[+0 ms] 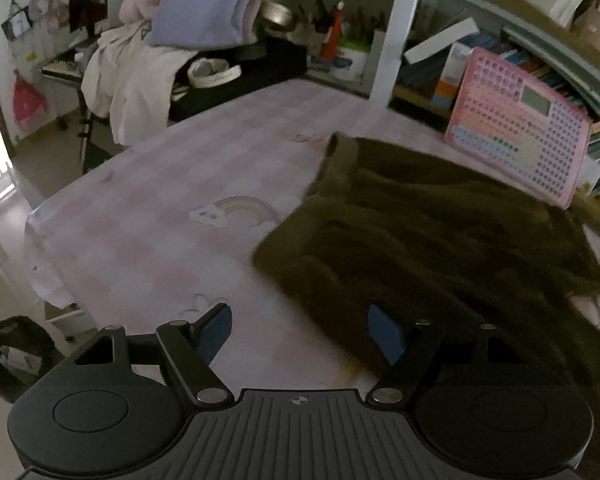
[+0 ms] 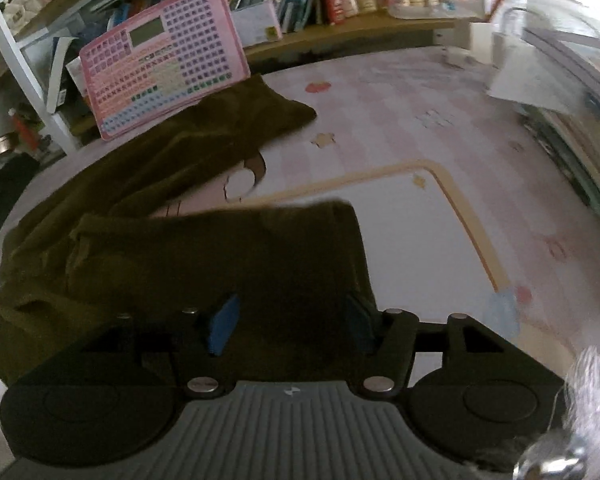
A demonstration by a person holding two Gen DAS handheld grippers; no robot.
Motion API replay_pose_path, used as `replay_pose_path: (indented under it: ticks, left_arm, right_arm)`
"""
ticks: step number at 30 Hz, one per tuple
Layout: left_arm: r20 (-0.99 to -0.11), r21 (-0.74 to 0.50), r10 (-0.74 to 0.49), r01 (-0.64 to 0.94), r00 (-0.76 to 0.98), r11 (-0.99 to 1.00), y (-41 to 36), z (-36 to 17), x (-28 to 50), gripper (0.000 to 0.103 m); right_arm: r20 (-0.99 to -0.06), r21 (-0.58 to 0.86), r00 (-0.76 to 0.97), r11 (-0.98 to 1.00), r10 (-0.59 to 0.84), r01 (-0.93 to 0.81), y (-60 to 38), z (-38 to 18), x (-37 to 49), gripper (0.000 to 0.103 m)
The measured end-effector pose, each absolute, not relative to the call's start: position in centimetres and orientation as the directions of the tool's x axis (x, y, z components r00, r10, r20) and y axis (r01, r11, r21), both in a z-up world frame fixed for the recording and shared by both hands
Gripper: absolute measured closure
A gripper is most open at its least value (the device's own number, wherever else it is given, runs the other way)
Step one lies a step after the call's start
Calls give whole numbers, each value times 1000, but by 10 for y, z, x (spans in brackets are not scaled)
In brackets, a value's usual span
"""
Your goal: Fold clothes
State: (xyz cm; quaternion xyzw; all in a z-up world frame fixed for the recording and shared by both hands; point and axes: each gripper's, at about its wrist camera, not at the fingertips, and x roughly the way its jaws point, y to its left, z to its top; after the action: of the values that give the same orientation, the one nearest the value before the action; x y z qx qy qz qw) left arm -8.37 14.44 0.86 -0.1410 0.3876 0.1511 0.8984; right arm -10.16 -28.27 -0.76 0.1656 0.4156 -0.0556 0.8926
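Dark olive garment (image 2: pixel 204 264), part-folded, spread on the pink checked table cover (image 1: pixel 148 240) beside the pink toy keyboard (image 2: pixel 160 60); left gripper (image 1: pixel 300 332) and right gripper (image 2: pixel 288 320) both gaping, empty, poised above cloth, likely for regrasping.

We see one dark olive garment (image 2: pixel 204 264), partly folded and rumpled, lying flat directly ahead of the right tool and spreading to the right of the left tool.
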Motion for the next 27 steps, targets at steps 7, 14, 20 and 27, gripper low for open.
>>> replay_pose_path:
  ticks: [7,14,20,27]
  left_arm:
    - [-763,-239,69,-380,642,893,186,-7,-83,27]
    - [-757,-359,4,-421,654,833,201,-20,-72,42]
    - [-747,-483,-131,-397,652,780,200,-30,-52,93]
    - [-736,-494,-126,-400,665,772,203,-35,-54,98]
  right_arm:
    - [-762,165,641,930,-91,328,-255,-17,-146,60]
    - [-765,99,628,938,-142,332,-248,-21,-149,65]
    - [-757,57,630,942,-175,330,-248,-23,-137,65]
    - [-746,10,634,949,-203,316,-248,-25,-117,64]
